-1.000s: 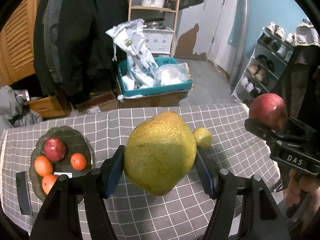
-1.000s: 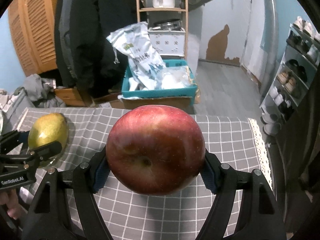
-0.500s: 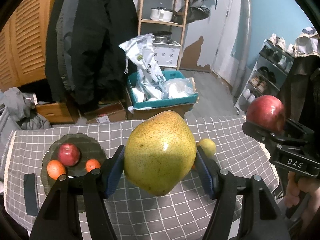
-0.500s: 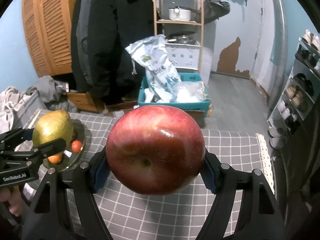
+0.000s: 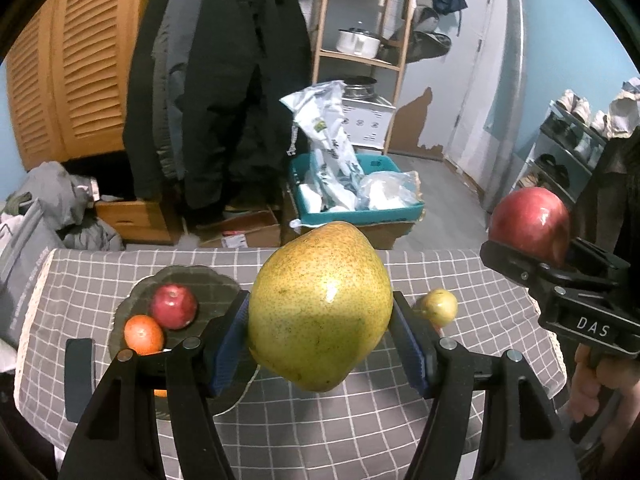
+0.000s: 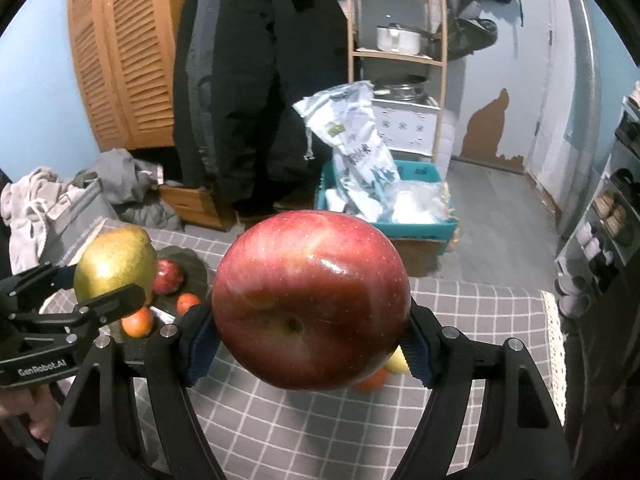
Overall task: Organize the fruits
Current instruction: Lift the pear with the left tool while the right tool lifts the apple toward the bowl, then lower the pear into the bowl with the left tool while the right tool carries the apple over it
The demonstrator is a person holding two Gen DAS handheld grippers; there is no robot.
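Checked tablecloth (image 5: 280, 432); dark plate (image 5: 200, 276) with small apple (image 5: 173, 306) and oranges (image 5: 143, 334).

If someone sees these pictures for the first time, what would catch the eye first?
A big yellow-green speckled pear fills the left wrist view, clamped in the left hand-held gripper. A large shiny red apple fills the right wrist view, clamped in the right hand-held gripper, both above the grey checked tablecloth.
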